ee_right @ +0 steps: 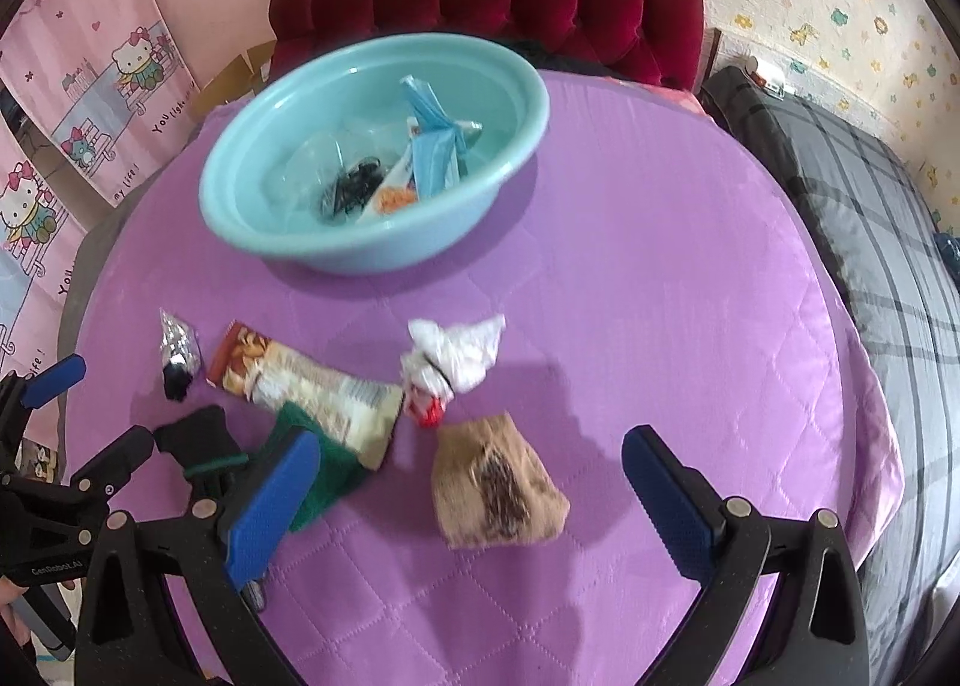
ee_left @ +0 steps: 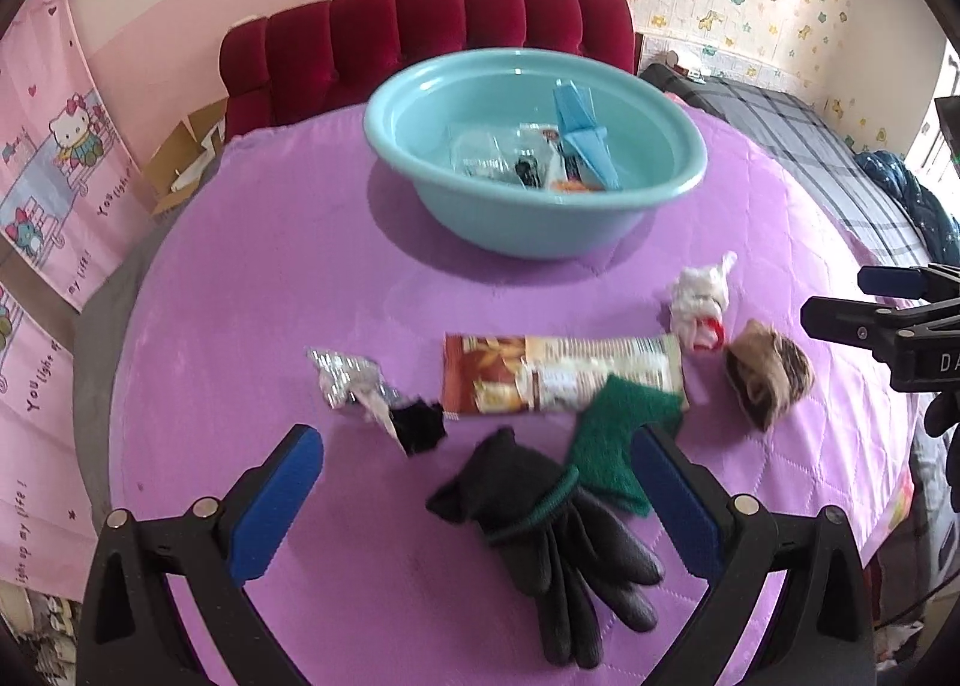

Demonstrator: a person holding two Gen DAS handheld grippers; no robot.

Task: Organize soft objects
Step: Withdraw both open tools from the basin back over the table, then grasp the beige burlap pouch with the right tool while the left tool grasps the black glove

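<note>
1. Purple quilted cover (ee_left: 252, 278) is stretching over the whole table, w/ a red tufted headboard and cartoon wall posters behind it.
2. Teal basin (ee_left: 672, 188) is sitting at the far side, already holding a blue packet and some clear wrappers.
3. Left gripper (ee_left: 474, 500) is hovering w/ fingers spread wide, nothing between them, right above the black glove (ee_left: 540, 512), which is lying partly on a green cloth (ee_left: 606, 440).
4. Right gripper (ee_right: 474, 500) is also gaping apart, empty, w/ the brown sock (ee_right: 492, 488) lying flat between its fingers.
5. Snack wrapper (ee_left: 558, 374), foil packet (ee_left: 345, 380) and white crumpled bag (ee_left: 699, 299) are waiting mid-table.
6. Handling guess: glove and sock are looking light, limp, grippy fabric, prob going to droop. I'd pinch the glove at the cuff and the sock at its bunched middle.
7. Hard to tell: basin contents are blurry, and the small black bit beside the foil isn't identifiable.
</note>
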